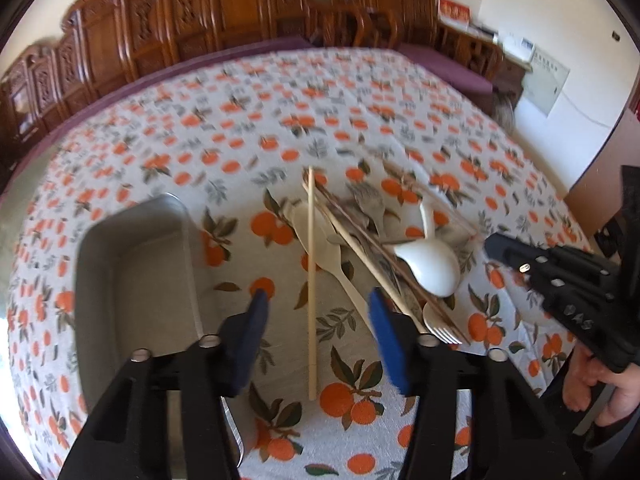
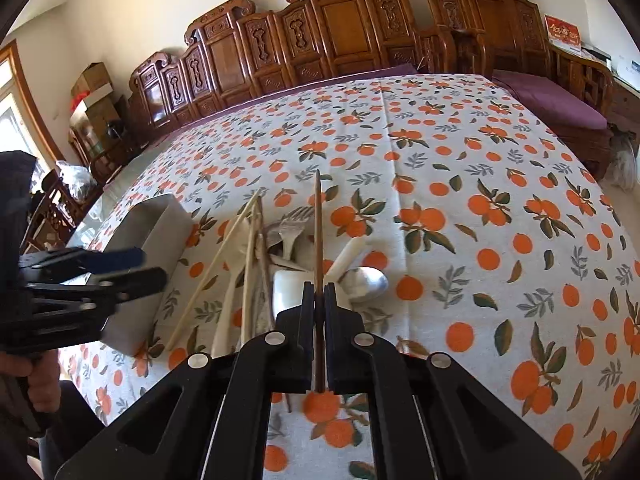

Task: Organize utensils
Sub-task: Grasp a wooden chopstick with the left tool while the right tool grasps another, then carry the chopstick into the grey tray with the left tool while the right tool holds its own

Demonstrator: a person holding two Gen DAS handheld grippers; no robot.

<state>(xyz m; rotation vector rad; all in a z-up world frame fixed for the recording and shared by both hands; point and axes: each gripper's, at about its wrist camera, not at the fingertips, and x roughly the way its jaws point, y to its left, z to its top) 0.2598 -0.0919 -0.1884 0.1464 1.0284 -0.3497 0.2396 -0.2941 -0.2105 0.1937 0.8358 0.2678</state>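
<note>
Writing on red wall sign (image 2: 562, 35) unreadable.

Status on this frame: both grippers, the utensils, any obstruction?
Right gripper shut on a dark chopstick. Left gripper open, straddling a pale chopstick. Metal tray empty; utensil pile tangled.

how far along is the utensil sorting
Barely started. The metal tray looks empty as far as visible. In hand: the right hand-held gripper is shut on a dark chopstick; the left hand-held gripper straddles a pale chopstick, not yet gripping. Forks, spoons and chopsticks remain piled on the tablecloth.
</note>
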